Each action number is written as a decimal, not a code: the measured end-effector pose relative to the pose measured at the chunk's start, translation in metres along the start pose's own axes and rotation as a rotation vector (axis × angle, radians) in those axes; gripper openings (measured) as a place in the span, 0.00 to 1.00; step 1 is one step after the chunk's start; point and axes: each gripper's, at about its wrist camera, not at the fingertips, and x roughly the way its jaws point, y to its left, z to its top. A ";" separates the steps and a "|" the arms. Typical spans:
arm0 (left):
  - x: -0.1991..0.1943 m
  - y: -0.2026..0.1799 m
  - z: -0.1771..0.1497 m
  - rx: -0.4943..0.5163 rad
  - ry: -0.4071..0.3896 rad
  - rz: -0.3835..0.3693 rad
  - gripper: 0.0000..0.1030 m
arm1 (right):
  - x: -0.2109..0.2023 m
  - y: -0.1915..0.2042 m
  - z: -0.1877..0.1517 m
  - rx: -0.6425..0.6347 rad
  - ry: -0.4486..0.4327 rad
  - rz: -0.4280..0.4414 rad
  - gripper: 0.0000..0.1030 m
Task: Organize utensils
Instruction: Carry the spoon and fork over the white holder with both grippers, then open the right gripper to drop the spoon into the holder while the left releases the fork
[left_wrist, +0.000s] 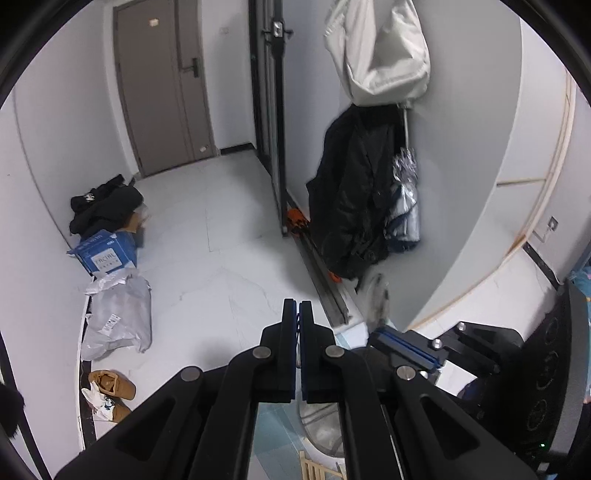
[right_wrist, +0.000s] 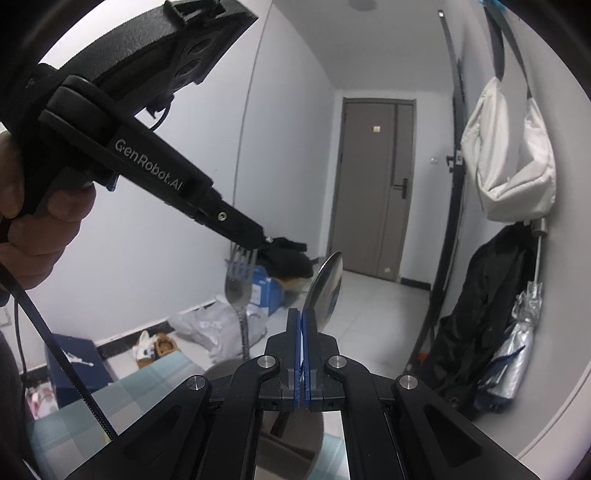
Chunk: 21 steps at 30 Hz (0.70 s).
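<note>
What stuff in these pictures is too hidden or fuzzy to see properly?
- Right wrist view: the fork has its tine tips under the left gripper, and its handle end drops behind the right gripper.
- Right wrist view: the spoon handle is hidden between the shut fingers.
- Left wrist view: the spoon is only a blur, and the fork cannot be seen.
- Left wrist view: a wooden rack is cut off by the bottom edge.

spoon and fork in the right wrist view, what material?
Spoon: looks like polished metal, likely stainless; its bowl mirrors the room. Fork: silvery metal with duller sheen, its handle seemingly dark and textured, material unclear.
</note>
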 end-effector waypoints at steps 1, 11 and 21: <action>0.001 0.000 0.000 -0.005 0.012 -0.002 0.00 | 0.002 0.000 -0.002 0.003 0.012 0.010 0.00; 0.000 0.020 -0.006 -0.183 0.014 -0.114 0.00 | -0.005 -0.013 -0.010 0.086 0.081 0.131 0.04; -0.022 0.033 -0.023 -0.306 -0.066 -0.023 0.51 | -0.024 -0.009 -0.009 0.118 0.100 0.127 0.34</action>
